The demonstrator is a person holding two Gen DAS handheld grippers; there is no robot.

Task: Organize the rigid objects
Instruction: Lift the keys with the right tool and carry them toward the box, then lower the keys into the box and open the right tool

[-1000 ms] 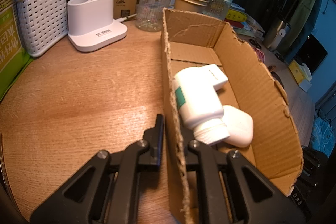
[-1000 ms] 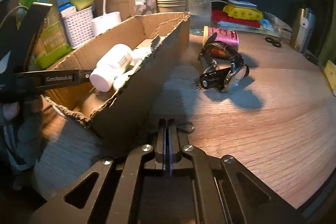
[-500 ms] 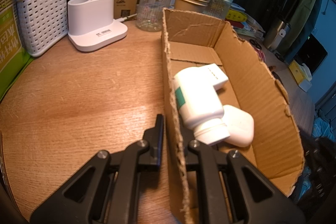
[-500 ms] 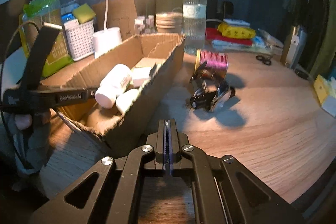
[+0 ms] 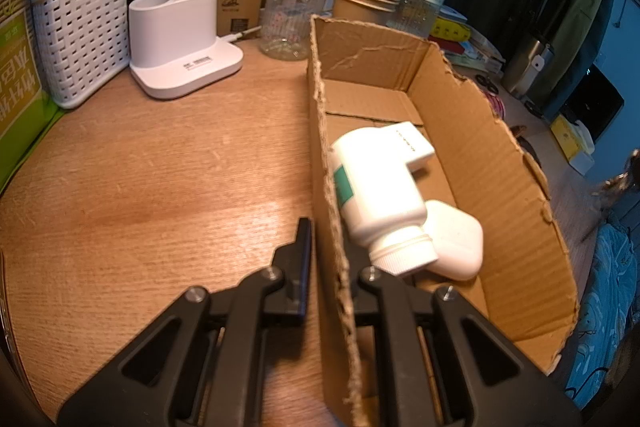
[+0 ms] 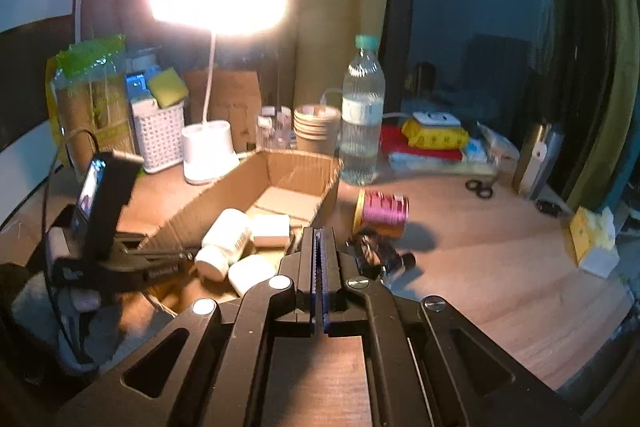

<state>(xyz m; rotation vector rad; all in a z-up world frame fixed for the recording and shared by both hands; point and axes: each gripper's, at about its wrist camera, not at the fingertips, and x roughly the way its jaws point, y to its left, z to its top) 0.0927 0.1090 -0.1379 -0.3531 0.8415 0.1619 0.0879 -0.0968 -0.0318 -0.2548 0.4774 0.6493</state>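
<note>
Cardboard box wall [image 5: 332, 227] pinched in our left tool [image 5: 326, 251], right tool [image 6: 319, 263] closed empty above the worktop [image 6: 500, 267]: ahead of it, the dark clutter [image 6: 380, 257] may snag or roll.

A round-edged wooden table [image 5: 160, 179] carries an open brown cardboard box [image 5: 480, 155] just ahead of the left gripper [image 5: 326, 247], with a white lamp base [image 5: 180, 55] and white plastic basket [image 5: 80, 35] beyond.
</note>
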